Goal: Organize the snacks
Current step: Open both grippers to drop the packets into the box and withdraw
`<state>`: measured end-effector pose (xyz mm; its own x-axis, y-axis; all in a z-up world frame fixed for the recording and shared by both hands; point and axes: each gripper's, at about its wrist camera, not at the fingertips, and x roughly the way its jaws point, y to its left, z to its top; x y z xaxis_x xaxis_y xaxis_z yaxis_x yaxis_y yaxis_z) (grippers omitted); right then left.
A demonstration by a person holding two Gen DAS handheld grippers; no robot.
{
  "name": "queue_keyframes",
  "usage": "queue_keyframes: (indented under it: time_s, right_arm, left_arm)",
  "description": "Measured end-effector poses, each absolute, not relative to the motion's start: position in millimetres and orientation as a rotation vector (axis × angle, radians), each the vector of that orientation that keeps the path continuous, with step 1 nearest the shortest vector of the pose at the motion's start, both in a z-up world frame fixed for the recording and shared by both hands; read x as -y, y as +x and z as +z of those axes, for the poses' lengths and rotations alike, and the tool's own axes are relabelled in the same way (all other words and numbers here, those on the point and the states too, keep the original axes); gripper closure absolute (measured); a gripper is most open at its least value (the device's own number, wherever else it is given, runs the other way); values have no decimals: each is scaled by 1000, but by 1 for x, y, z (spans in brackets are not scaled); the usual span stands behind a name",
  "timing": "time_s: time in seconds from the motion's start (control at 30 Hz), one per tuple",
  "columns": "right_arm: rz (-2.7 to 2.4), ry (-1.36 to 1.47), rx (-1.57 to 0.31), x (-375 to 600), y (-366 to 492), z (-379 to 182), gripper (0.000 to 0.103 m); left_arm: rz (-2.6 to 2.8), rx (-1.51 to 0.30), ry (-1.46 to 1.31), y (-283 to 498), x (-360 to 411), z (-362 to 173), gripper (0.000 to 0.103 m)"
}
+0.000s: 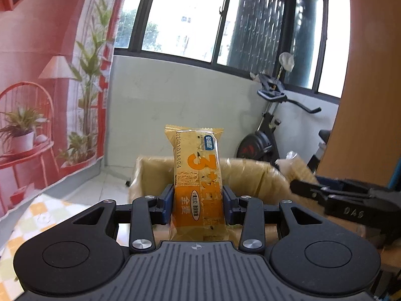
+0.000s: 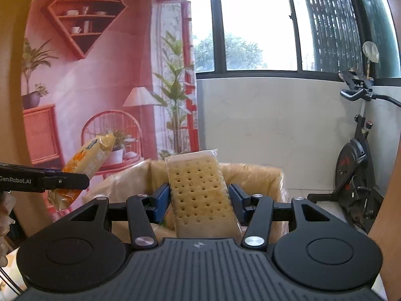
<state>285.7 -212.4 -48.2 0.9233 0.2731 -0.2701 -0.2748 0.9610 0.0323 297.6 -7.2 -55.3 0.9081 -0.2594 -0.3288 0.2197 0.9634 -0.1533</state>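
Observation:
My left gripper (image 1: 198, 200) is shut on an orange-and-yellow cracker packet (image 1: 196, 183) that stands upright between its blue pads, above the near rim of an open cardboard box (image 1: 250, 175). My right gripper (image 2: 199, 198) is shut on a clear-wrapped pale cracker packet (image 2: 200, 195) with rows of holes, tilted slightly left, also over the cardboard box (image 2: 255, 178). In the right wrist view the left gripper (image 2: 62, 181) comes in from the left with its orange packet (image 2: 87, 160). In the left wrist view the right gripper (image 1: 325, 193) shows at the right with its packet (image 1: 297, 166).
An exercise bike (image 1: 270, 135) stands right of the box by the white wall under the windows. A pink printed backdrop (image 1: 37, 87) hangs at the left. A checked cloth (image 1: 32, 223) covers the surface at lower left. A wooden panel (image 1: 371, 75) rises at the right.

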Motion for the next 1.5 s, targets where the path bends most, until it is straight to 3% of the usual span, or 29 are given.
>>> queue_keyframes:
  time_s: [0.63,0.7,0.77,0.87,1.5]
  right_arm:
    - [225,62,-400,227,395,-79,49]
    - [193,42,-410,224,398,-80,47]
    - [169,-9,-405,219,397,-80,44]
    - [185,-27,-404,213,394,-80,35]
    - [197,15,-379,202,317,-70,32]
  left_arm:
    - [-302,-503,-47,369,29,-88,61]
    - [-308,-500,-40,370,30,-88,57]
    - [-310,-507,-48,370,27,-87,47]
    - [-298,-513,-55,369,24,-85,39]
    - [-236,-475,-39,302,-1,-58,36]
